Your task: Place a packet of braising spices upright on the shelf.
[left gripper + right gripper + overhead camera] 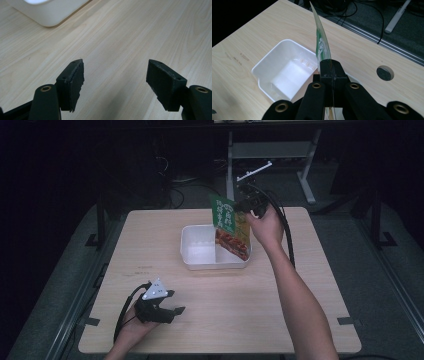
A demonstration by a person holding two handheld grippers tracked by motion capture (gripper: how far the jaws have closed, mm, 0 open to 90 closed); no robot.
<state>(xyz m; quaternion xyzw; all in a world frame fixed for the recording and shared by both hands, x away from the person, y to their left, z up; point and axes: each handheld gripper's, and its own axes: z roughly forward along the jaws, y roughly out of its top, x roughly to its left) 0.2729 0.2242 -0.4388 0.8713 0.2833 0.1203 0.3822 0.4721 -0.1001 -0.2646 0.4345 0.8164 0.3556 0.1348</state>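
From the high view, my right gripper holds a flat green and orange printed food packet by its top edge, hanging over the right compartment of the white two-compartment plastic tray on the pale wooden desk. The packet's lower end dips into the tray or just in front of its right wall; I cannot tell which. My left gripper rests on the desk well in front of the tray, toward its left, its jaws spread with nothing between them.

In the left gripper view, my jaws stand wide apart over bare desk, and a corner of the tray shows beyond them. It does not steady the tray, so I judge a snagging packet could drag or tip the light tray.

In the right gripper view, my jaws are pressed together on the packet, which I see edge-on, bowing up and away above the tray. The pinch sits on a thin margin. I judge the packet could slip or swing, catch the tray's rim and land half outside.
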